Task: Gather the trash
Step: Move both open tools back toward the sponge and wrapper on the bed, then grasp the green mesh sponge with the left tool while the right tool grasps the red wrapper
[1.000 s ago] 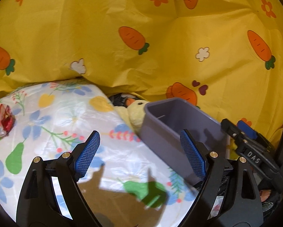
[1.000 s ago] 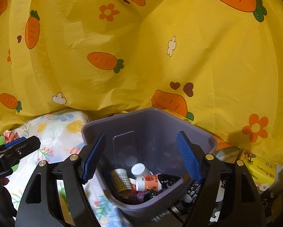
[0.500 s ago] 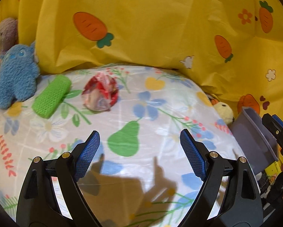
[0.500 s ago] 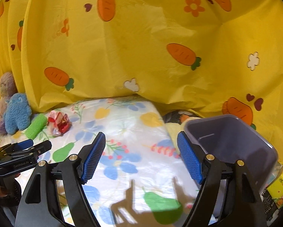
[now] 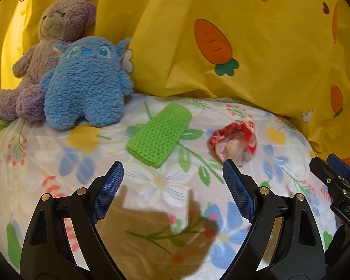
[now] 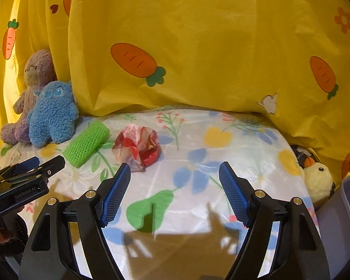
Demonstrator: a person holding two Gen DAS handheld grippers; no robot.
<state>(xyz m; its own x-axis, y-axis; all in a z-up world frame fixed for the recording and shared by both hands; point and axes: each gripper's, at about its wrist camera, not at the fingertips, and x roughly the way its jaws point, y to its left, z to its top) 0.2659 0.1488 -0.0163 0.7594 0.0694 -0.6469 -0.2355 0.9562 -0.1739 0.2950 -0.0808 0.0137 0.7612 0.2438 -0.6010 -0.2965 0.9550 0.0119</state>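
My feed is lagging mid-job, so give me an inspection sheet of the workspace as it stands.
Surface: floral sheet, bare ahead of both grippers.
Job's things: crumpled red-and-white wrapper lying loose; grey bin at the right edge, contents not visible.
Clutter: green knitted piece beside the wrapper; blue plush leaning on purple bear; yellow duck plush by the bin.
Grippers: left gripper and right gripper, jaws open, nothing between them.
Cables: nothing seen.
Surroundings: yellow carrot-print cloth behind.

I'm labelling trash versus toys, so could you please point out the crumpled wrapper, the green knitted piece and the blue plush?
crumpled wrapper [image 6: 137, 147], right wrist view, middle.
green knitted piece [image 5: 158, 134], left wrist view, centre.
blue plush [image 5: 86, 88], left wrist view, belly.
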